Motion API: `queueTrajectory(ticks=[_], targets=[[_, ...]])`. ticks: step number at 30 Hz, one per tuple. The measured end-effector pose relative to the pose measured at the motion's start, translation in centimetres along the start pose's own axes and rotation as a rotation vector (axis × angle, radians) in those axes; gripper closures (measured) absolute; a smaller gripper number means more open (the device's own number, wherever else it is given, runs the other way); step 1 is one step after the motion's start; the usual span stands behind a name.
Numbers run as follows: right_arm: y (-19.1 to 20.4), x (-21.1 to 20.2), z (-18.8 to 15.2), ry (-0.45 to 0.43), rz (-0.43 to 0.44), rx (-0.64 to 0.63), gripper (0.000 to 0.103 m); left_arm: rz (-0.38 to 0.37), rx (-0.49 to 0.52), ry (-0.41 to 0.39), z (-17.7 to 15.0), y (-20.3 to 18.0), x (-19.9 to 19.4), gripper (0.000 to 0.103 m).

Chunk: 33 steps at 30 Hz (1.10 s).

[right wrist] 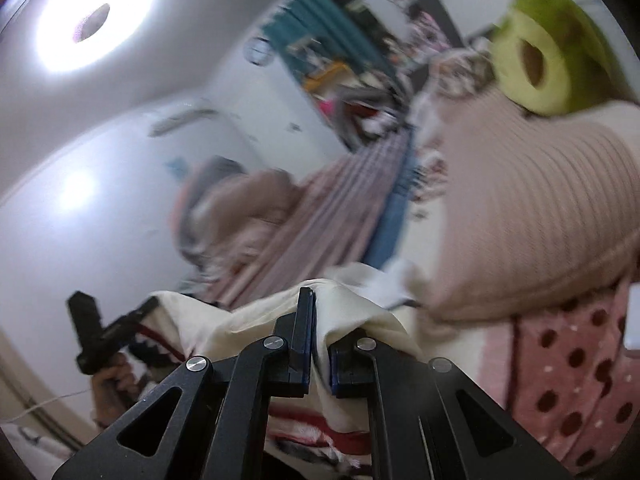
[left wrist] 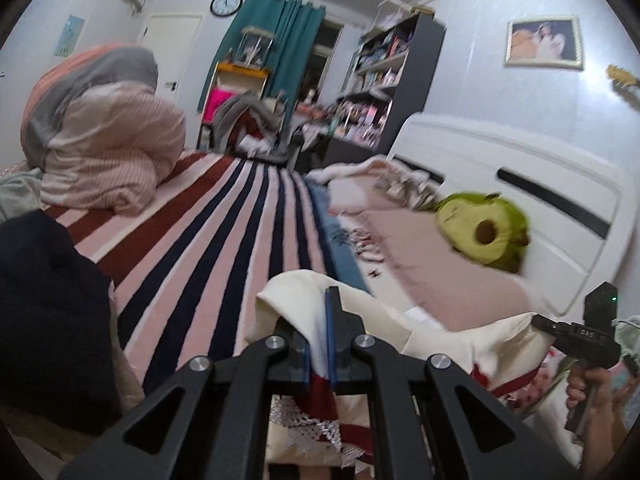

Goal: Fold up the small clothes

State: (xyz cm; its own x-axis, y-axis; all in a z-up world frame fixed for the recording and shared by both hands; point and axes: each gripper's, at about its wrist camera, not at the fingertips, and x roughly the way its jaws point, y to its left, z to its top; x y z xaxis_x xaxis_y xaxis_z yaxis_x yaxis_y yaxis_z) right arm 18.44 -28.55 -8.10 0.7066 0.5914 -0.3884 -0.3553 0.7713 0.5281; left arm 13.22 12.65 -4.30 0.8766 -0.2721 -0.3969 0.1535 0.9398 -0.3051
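Observation:
A small cream garment (left wrist: 432, 336) with red trim hangs stretched between both grippers above the bed. My left gripper (left wrist: 318, 344) is shut on one edge of it; the cloth drapes over the left finger. My right gripper (right wrist: 318, 344) is shut on the other edge of the same garment (right wrist: 248, 320), which covers its right finger. The right gripper also shows at the right of the left wrist view (left wrist: 580, 336), held by a hand. The left gripper shows at the lower left of the right wrist view (right wrist: 108, 328). The right wrist view is tilted and blurred.
A striped bed cover (left wrist: 224, 232) runs ahead. A bundled pink quilt (left wrist: 104, 148) sits at the left, a dark garment (left wrist: 48, 312) at the near left. A pink pillow (left wrist: 432, 264) with a green avocado plush (left wrist: 484, 232) lies by the white headboard (left wrist: 520, 184). Polka-dot cloth (right wrist: 568, 376) lies at the right.

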Motion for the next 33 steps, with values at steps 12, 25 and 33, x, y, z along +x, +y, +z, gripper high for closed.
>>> queueTrajectory(ticks=[12,25,33], targets=[[-4.0,4.6,-1.4,0.153,-0.231,-0.031,0.097,0.105,0.025,0.195,-3.3,1.8,10.0,0.097],[-4.9,1.8,0.1,0.228,-0.364,-0.044,0.045,0.002,0.010,0.235,-2.4,2.9,8.3,0.040],[-2.6,-2.4,-1.9,0.187,-0.103,0.004,0.045,-0.102,0.026,0.308,-4.0,1.9,4.1,0.037]])
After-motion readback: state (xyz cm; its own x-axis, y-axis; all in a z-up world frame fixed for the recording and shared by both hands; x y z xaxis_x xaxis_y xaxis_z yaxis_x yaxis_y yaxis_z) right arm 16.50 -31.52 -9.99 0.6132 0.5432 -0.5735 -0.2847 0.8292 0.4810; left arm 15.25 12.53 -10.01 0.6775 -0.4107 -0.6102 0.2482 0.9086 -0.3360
